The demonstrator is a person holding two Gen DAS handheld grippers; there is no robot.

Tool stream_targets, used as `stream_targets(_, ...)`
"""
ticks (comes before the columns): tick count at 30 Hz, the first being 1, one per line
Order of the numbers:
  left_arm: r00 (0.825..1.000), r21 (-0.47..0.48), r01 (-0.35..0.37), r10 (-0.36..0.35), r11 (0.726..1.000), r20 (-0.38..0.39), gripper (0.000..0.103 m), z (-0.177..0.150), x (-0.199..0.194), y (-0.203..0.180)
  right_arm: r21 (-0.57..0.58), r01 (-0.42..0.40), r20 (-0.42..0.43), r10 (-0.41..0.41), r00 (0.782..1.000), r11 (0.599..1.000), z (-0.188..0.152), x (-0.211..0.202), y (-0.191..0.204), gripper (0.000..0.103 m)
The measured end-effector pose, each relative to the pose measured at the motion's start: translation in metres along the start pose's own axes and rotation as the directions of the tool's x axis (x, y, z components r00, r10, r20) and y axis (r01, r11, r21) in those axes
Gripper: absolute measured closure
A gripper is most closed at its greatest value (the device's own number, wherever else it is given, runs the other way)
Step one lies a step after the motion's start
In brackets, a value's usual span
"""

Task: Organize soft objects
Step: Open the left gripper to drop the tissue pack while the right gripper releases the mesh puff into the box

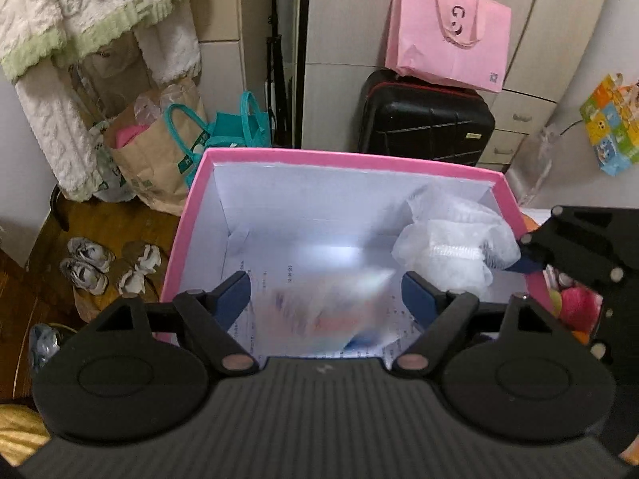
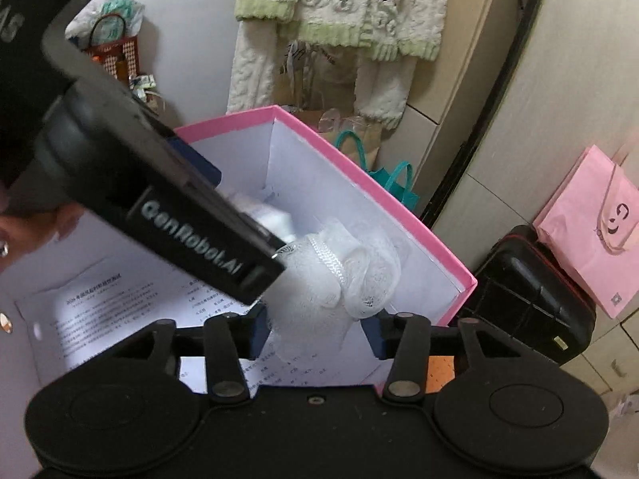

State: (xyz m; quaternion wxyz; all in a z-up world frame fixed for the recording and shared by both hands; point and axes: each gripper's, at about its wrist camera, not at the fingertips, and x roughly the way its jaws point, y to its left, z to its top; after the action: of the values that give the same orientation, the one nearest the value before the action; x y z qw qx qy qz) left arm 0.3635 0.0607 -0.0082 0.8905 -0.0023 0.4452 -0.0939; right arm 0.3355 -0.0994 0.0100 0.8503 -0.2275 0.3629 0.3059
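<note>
blue-padded left tongs [image 1: 325, 299] spread wide over the pink box [image 1: 351, 157], gripping nothing, a blurred bundle [image 1: 319, 315] beneath. right tongs [image 2: 317, 333] partly parted around a white mesh sponge [image 2: 339, 275], pad contact unclear, above printed paper [image 2: 120, 303] lining the box.

Mesh puff [image 1: 447, 251] in box [image 1: 343, 157], suitcase [image 1: 423, 119] behind

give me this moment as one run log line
left hand-held gripper: open over pink box, blurred item below | right hand-held gripper: open, white mesh sponge between fingers, over box | stage: dropping in
</note>
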Motion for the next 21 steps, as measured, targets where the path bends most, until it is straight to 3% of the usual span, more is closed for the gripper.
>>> stream_targets(12, 0.996, 0.222, -0.031, 0.012, 0.975, 0.086, 0.016, -0.018, -0.067, -0.019, 0.013, -0.001, 0.006, 0.001, 1.000, 1.000, -0.008, -0.040, 0.019, 0.042)
stream_targets(21, 0.993, 0.309, -0.015, -0.023, 0.951, 0.119, 0.015, -0.040, -0.127, -0.031, 0.002, 0.002, 0.039, -0.002, 0.999, 1.000, -0.016, -0.082, 0.041, 0.038)
